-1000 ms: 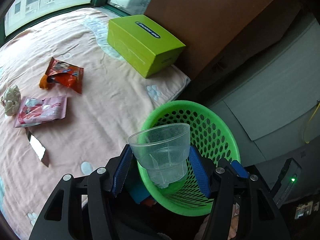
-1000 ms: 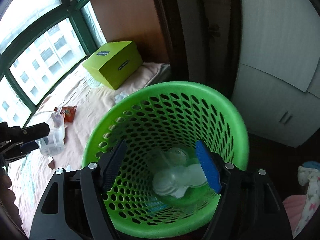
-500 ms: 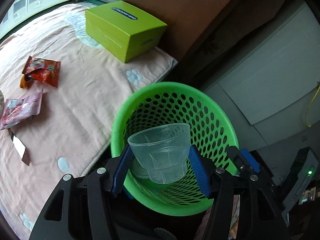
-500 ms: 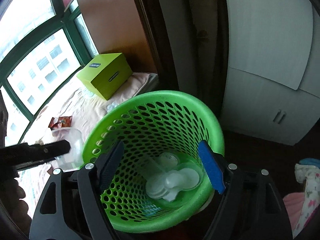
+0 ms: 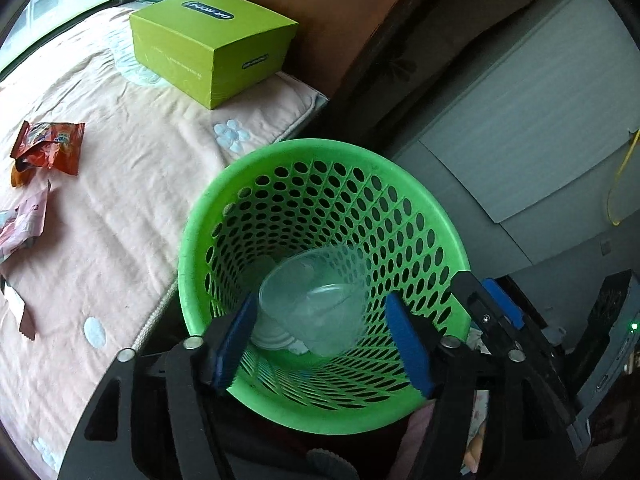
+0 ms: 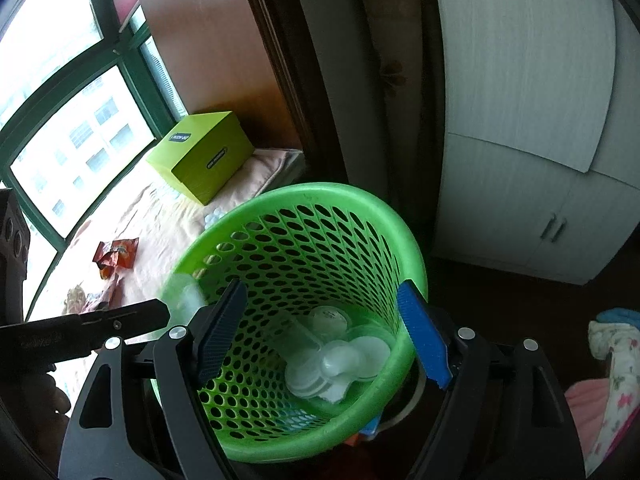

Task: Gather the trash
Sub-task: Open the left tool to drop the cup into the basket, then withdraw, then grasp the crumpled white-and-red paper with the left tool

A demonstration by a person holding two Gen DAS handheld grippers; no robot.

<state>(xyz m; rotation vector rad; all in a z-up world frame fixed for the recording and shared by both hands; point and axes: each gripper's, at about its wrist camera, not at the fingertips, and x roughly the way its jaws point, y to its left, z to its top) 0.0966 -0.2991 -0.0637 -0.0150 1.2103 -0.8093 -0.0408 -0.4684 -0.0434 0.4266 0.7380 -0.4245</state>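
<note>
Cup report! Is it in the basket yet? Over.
Left gripper open, cup loose over green basket. Right gripper open, empty. Orange wrapper waits on bed.

The clear cup (image 5: 316, 304) is motion-blurred inside the green basket (image 5: 280, 152), and the pink wrapper (image 5: 20, 224) is cut off.

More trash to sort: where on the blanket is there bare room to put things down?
The blanket is bare from the box down the middle, between the orange wrapper and the basket. The left edge is crowded: orange wrapper, pink wrapper, torn strip.
</note>
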